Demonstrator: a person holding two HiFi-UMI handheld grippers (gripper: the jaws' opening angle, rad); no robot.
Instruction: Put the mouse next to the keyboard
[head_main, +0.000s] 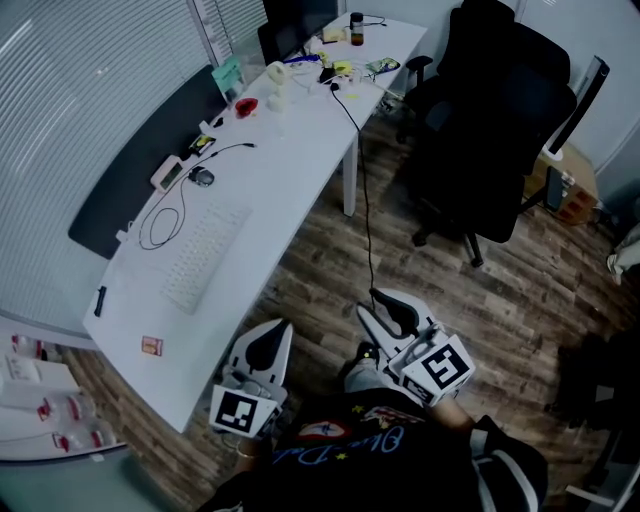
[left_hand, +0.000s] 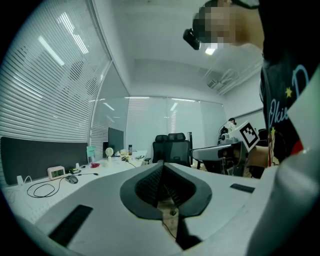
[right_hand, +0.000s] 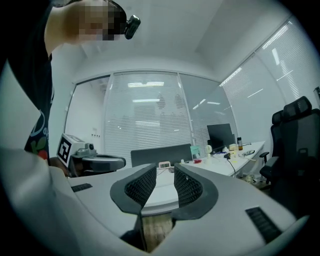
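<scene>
The dark wired mouse (head_main: 202, 177) lies on the white desk (head_main: 290, 170) near the back panel, its cord looped to the left. In the left gripper view the mouse (left_hand: 72, 179) shows small at the far left. The white keyboard (head_main: 203, 255) lies closer to me, a hand's width from the mouse. Both grippers hang off the desk, over the wood floor by my body. My left gripper (head_main: 272, 340) (left_hand: 161, 167) is shut with nothing in it. My right gripper (head_main: 385, 305) (right_hand: 165, 168) has a narrow gap between its pads and holds nothing.
A small white clock (head_main: 167, 172) stands beside the mouse. A black marker (head_main: 99, 300) and a small card (head_main: 152, 346) lie at the desk's near end. Clutter and a monitor (head_main: 295, 25) fill the far end. Black office chairs (head_main: 490, 130) stand at the right, and a black cable (head_main: 365, 200) drops to the floor.
</scene>
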